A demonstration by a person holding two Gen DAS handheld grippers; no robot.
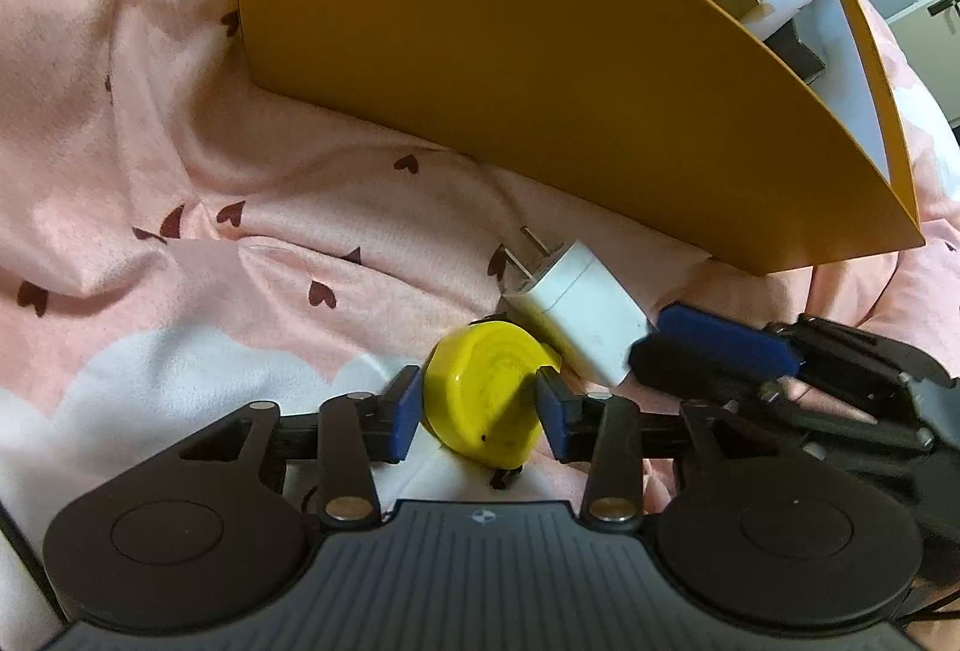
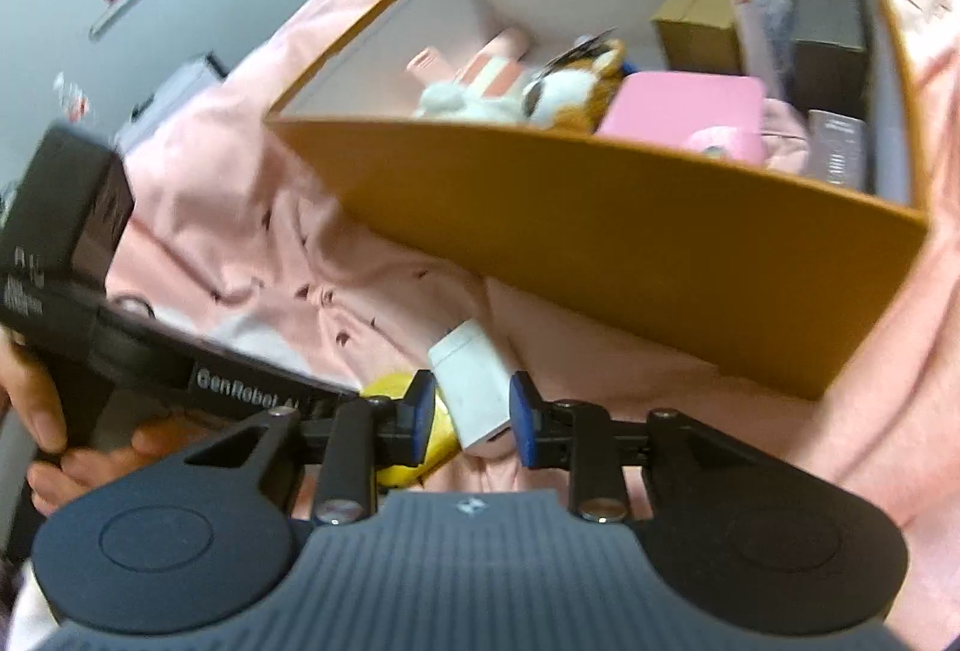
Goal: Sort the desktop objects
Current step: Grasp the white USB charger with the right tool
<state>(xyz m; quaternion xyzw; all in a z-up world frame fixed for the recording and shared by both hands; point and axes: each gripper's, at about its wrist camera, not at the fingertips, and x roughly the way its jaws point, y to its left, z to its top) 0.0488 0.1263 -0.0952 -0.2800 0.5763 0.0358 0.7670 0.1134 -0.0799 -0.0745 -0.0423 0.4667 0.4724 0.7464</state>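
On the pink bed cover with small dark hearts (image 1: 180,123), two small things lie touching each other: a round yellow plastic tape measure (image 1: 483,396) and a white plastic charger plug with two metal pins (image 1: 570,312). Just behind them stands the orange cardboard box with white inside walls (image 1: 480,69), already holding a plush toy, a pink case and some small cartons.

The left gripper (image 1: 477,405) has its blue pads on both sides of the yellow tape measure. The pads look almost touching it, but I cannot tell if they really press; I think the jaws are standing a little apart. The right gripper (image 2: 471,414) has the white charger plug between its pads, and here also a thin gap seems to remain, so it looks not clamped yet.

The risk, as I judge it, is the crowding. The two tools work very close, and the two objects touch, so lifting one may drag or roll the other on the soft cloth. A weak hold on the round yellow case could slip. The near wall of the box is high; a low carry could hit it.
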